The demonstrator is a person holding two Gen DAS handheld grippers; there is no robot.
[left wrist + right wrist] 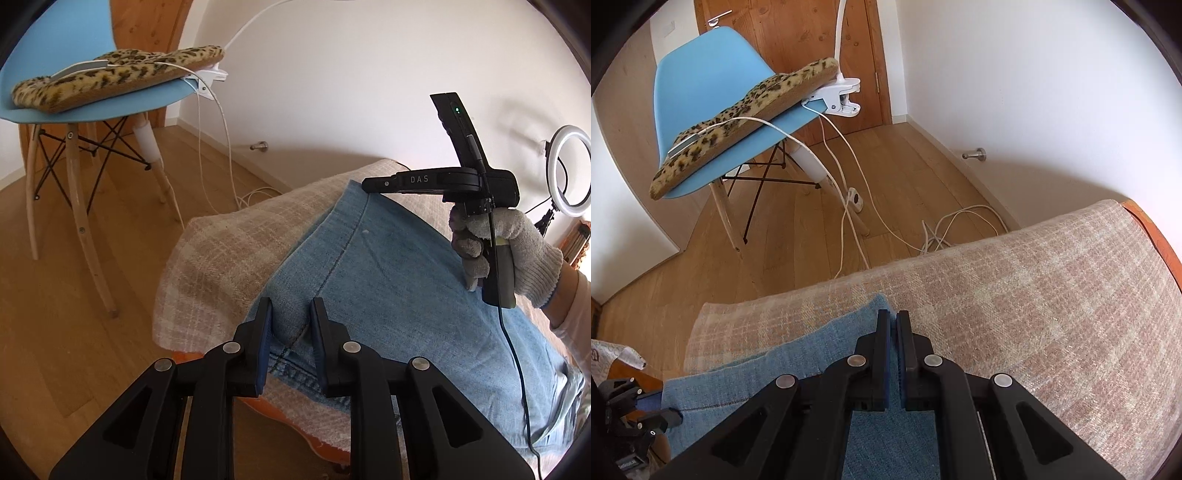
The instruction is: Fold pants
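The bed, under a checked throw, carries the jeans, which lie flat across it with a corner reaching toward the far edge. Beyond that edge the floor is open, apart from loose white cables and a blue chair standing well apart.

The left tool grips a raised fold of denim at the near hem, its jaws narrowly apart with cloth bunched between the pads. The right tool, held in a gloved hand, is closed on the jeans' far corner, its jaws all but meeting over the thin edge.

With both corners pinched, the step looks like carrying this end over to make the fold. To do it well, I would lift both tools together at even height so the hem stays taut and straight, then lay it down square on the matching edge.

The far corner sits near the bed's side, so travel should go back over the bed, where there is bare throw to spare.
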